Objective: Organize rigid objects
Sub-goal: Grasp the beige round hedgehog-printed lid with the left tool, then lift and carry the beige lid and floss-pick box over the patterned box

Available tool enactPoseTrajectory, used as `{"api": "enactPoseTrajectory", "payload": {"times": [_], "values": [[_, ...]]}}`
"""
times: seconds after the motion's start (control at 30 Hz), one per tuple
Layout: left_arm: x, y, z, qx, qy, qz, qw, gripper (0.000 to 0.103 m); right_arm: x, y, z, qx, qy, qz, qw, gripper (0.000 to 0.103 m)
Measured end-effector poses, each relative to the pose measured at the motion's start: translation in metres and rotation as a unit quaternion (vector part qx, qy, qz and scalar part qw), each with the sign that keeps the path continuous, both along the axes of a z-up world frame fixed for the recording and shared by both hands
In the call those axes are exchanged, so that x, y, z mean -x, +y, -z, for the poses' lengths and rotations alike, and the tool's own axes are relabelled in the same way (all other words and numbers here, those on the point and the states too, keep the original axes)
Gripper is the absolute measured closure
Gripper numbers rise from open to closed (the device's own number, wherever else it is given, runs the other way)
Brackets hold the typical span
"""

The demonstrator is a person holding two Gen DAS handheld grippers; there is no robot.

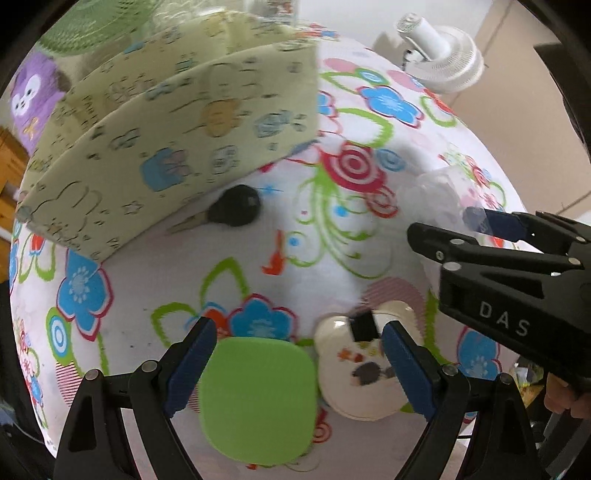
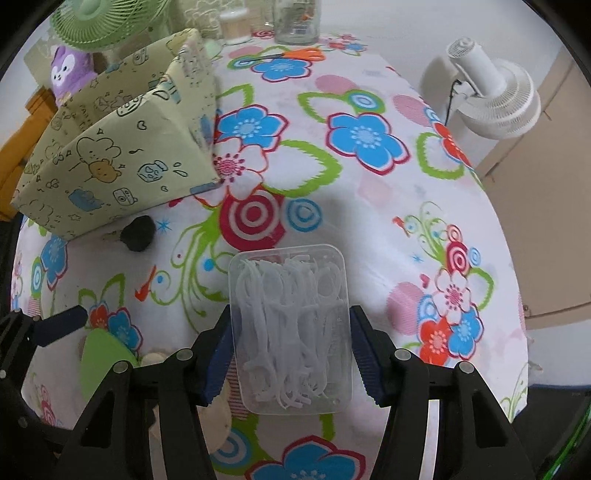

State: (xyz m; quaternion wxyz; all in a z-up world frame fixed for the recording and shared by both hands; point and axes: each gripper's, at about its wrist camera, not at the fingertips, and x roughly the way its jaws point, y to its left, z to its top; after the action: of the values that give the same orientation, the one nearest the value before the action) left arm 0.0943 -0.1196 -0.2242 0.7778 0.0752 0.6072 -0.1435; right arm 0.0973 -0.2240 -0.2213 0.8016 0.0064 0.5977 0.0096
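Note:
My right gripper (image 2: 291,314) is shut on a clear plastic box of white floss picks (image 2: 291,354), both blue pads pressing its long sides just above the flowered tablecloth (image 2: 369,192). The left wrist view shows that gripper (image 1: 439,221) coming in from the right with the clear box (image 1: 439,195). My left gripper (image 1: 299,326) is open and wide above a flat green rounded-square piece (image 1: 258,398) and a cream bear-shaped case (image 1: 354,384), gripping neither. A black-headed key (image 1: 236,210) lies beside the pale green patterned storage box (image 1: 166,129).
Orange-handled scissors (image 2: 291,55) and glass jars (image 2: 295,18) stand at the table's far end. A white fan (image 2: 495,99) is off the right edge. A green fan (image 2: 96,18) and a purple plush toy (image 2: 70,70) sit behind the storage box (image 2: 122,155).

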Motion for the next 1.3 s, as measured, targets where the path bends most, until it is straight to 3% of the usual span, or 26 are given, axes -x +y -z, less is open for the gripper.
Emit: {"api": "enactPoseTrajectory", "payload": {"times": [0.8,0.83,0.9,1.3], "values": [[0.014,-0.062,0.028,-0.022,-0.008,0.081,0.9965,0.006,0.046,-0.035,0.01,-0.004,0.013,0.066,0.998,0.042],[0.014,-0.064,0.028,-0.023,-0.009,0.081,0.9964,0.006,0.047,-0.036,0.01,-0.004,0.013,0.066,0.998,0.042],[0.012,-0.065,0.031,-0.018,-0.004,0.075,0.997,0.022,0.048,-0.036,0.01,-0.004,0.013,0.068,0.998,0.042],[0.02,-0.035,0.013,-0.004,-0.008,0.058,0.9983,0.023,0.043,-0.028,0.011,-0.007,0.016,0.055,0.998,0.042]]}}
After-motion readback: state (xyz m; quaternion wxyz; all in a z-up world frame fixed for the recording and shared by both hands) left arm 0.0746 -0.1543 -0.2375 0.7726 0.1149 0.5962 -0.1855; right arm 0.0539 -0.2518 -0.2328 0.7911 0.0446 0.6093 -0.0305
